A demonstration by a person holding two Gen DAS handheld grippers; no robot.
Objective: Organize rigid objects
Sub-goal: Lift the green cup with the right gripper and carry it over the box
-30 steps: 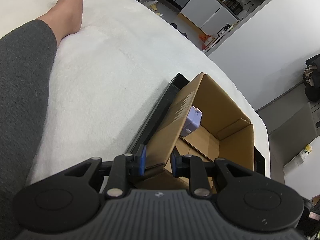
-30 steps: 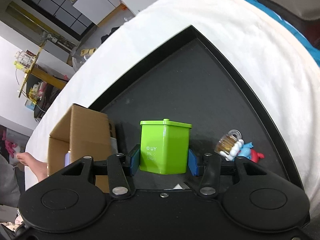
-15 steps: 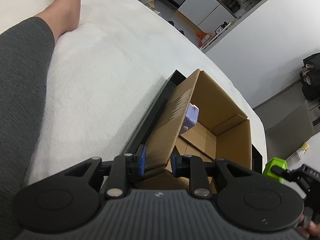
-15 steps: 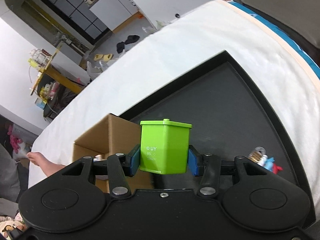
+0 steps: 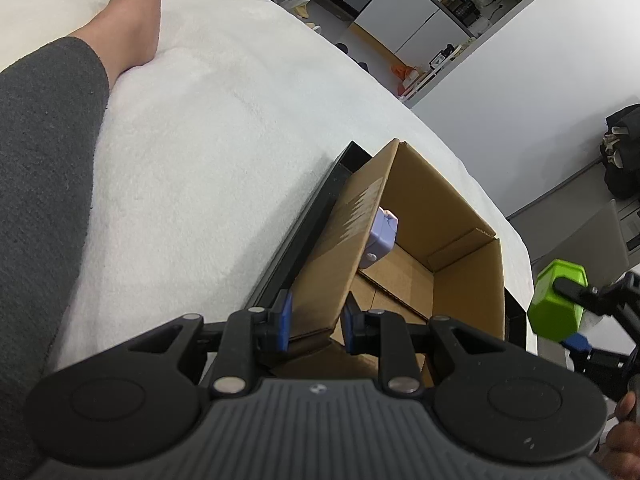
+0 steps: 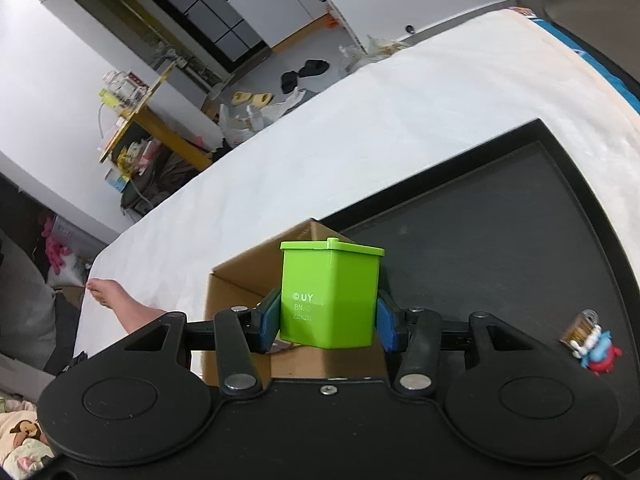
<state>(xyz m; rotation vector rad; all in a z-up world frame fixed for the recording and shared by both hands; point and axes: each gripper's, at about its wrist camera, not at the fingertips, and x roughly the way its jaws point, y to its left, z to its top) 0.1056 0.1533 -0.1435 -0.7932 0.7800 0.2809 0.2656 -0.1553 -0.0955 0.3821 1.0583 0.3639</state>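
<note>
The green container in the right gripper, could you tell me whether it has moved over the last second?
Yes. The green container has risen off the black tray and travelled left toward the cardboard box.

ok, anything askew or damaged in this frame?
No damage or spills visible. One oddity: the cardboard box sits tipped, its near wall clamped by the left gripper. The right gripper holds the green container upright. A small toy figure lies on the black tray.
</note>
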